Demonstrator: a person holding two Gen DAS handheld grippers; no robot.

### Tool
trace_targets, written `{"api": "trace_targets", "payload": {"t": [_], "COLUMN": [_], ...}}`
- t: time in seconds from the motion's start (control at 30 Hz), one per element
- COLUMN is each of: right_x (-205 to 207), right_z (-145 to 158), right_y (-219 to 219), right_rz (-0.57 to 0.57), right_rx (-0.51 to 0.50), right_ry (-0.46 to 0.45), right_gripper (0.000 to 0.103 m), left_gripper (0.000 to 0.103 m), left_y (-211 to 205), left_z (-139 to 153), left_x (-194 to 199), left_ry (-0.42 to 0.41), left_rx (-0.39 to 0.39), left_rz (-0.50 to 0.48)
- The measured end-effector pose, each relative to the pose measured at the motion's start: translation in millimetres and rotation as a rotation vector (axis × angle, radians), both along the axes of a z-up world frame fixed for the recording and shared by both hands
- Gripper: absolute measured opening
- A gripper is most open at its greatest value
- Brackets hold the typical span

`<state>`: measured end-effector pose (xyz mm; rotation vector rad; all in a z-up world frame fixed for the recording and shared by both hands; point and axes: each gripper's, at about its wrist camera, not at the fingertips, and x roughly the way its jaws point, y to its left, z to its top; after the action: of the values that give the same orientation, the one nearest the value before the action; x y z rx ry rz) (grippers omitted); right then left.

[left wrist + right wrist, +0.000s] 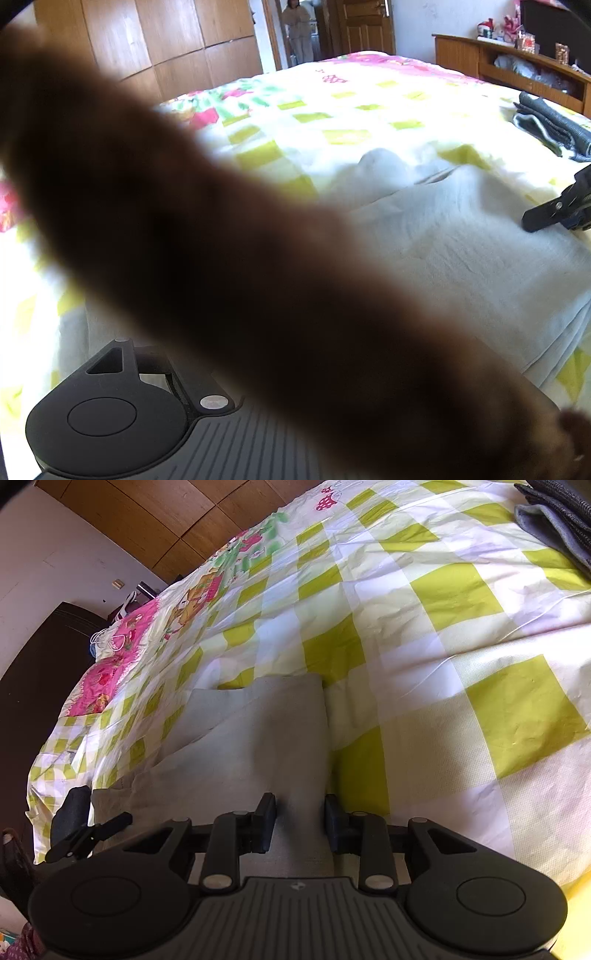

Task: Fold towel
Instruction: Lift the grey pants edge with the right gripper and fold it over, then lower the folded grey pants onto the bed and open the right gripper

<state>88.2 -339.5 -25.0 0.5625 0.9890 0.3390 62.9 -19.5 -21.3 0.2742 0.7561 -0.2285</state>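
The pale grey-white cloth towel [258, 746] lies on the near part of a bed covered with a yellow-green and white checked bedsheet [461, 590]. In the right wrist view it is partly folded: one layer lies over another, and its far edge makes two steps, a lower one at the left and a higher one at the middle. Its right edge runs straight from far to near.

The right gripper [300, 821] is low over the near right edge of the towel. Its two black pads stand a small way apart, with a strip of the towel between them, and a gap shows beside each pad, so they do not press on the cloth. In the left wrist view this same gripper enters from the right side, just above the right part of the towel [461, 251].

The left gripper [92, 827] shows in the right wrist view at the near left edge of the towel, seen from the side. In its own view a large blurred brown shape [221, 240] covers most of the picture and hides the fingers, so I cannot tell how wide its jaws are.

At the far right of the bed lies a folded dark grey cloth [554, 122]. Behind the bed stands a brown wooden wardrobe [166, 37], and a person [297, 26] stands in the far doorway.
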Motion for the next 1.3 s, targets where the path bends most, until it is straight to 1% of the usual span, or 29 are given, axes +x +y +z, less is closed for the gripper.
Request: {"api": "trace_targets", "payload": {"t": [0.03, 0.07, 0.1, 0.13, 0.2, 0.23, 0.3, 0.37, 0.4, 0.5, 0.57, 0.63, 0.7, 0.73, 0.8, 0.9, 1.0, 1.1, 1.17, 1.3], "right_x": [-0.9, -2.1, -3.3, -3.6, -6.0, -7.1, -9.9, -9.8, -8.9, -2.4, 2.8, 7.9, 13.9, 17.5, 24.1, 27.7, 26.2, 23.5, 22.9, 22.8], "right_z": [-1.1, -1.3, -1.1, -0.8, 4.9, 13.6, 36.2, 60.1, 70.3, 100.0, 113.0, 119.2, 120.0, 118.9, 112.5, 101.6, 87.3, 75.0, 68.3, 65.6], "right_y": [-1.5, -2.0, -2.0, -1.6, -2.2, -1.5, 3.2, 12.7, 19.5, 55.1, 87.0, 121.4, 154.7, 169.5, 201.8, 247.7, 284.6, 309.6, 320.8, 333.9], "right_rz": [0.007, 0.01, 0.009, 0.0, -0.026, -0.036, -0.039, -0.017, -0.004, 0.061, 0.117, 0.17, 0.215, 0.235, 0.281, 0.365, 0.435, 0.47, 0.475, 0.478], "right_rx": [0.016, 0.026, 0.03, 0.034, 0.076, 0.109, 0.155, 0.204, 0.213, 0.211, 0.201, 0.197, 0.179, 0.172, 0.155, 0.083, 0.031, -0.016, -0.036, -0.058], "right_ry": [0.002, 0.005, 0.006, 0.015, 0.013, -0.008, -0.054, -0.094, -0.108, -0.143, -0.155, -0.163, -0.167, -0.162, -0.136, -0.121, -0.08, -0.045, -0.024, -0.012], "right_gripper": [0.042, 0.038, 0.024, 0.023, 0.022, 0.022, 0.022, 0.022, 0.022, 0.022, 0.022, 0.022, 0.022, 0.022, 0.022, 0.021, 0.022, 0.022, 0.022, 0.022], "left_gripper": [0.077, 0.077, 0.077, 0.077, 0.077, 0.077, 0.077, 0.077, 0.077, 0.077, 0.077, 0.077, 0.077, 0.077, 0.077, 0.077, 0.076, 0.076, 0.075, 0.074], "left_y": [0.2, 1.7, 4.1, 5.1, 4.7, 5.4, 9.5, 16.6, 21.8, 40.5, 55.6, 72.8, 91.1, 100.6, 113.3, 123.7, 126.5, 128.8, 131.7, 132.5], "left_z": [2.8, 7.5, 11.6, 13.0, 7.7, 5.9, 7.5, 11.1, 13.5, 24.1, 31.2, 36.6, 39.6, 38.6, 33.4, 22.7, 20.8, 16.3, 15.7, 13.8], "left_x": [-2.1, -4.0, -5.5, -5.5, -5.5, -8.8, -14.9, -18.1, -18.8, -24.1, -29.8, -36.2, -40.3, -40.6, -42.3, -42.5, -40.3, -37.6, -37.5, -38.9], "left_ry": [-0.004, -0.008, -0.013, -0.006, 0.026, 0.017, 0.021, 0.021, 0.023, 0.016, 0.004, -0.009, -0.002, 0.022, 0.035, 0.081, 0.096, 0.124, 0.135, 0.144], "left_rx": [0.0, -0.012, -0.028, -0.025, 0.017, 0.028, 0.027, 0.021, 0.014, -0.009, 0.012, 0.04, 0.044, 0.043, 0.037, -0.017, -0.055, -0.079, -0.112, -0.138], "left_rz": [-0.002, 0.0, 0.004, 0.004, -0.015, -0.022, -0.035, -0.025, -0.017, -0.003, 0.009, 0.026, 0.048, 0.057, 0.089, 0.1, 0.089, 0.074, 0.065, 0.055]}}
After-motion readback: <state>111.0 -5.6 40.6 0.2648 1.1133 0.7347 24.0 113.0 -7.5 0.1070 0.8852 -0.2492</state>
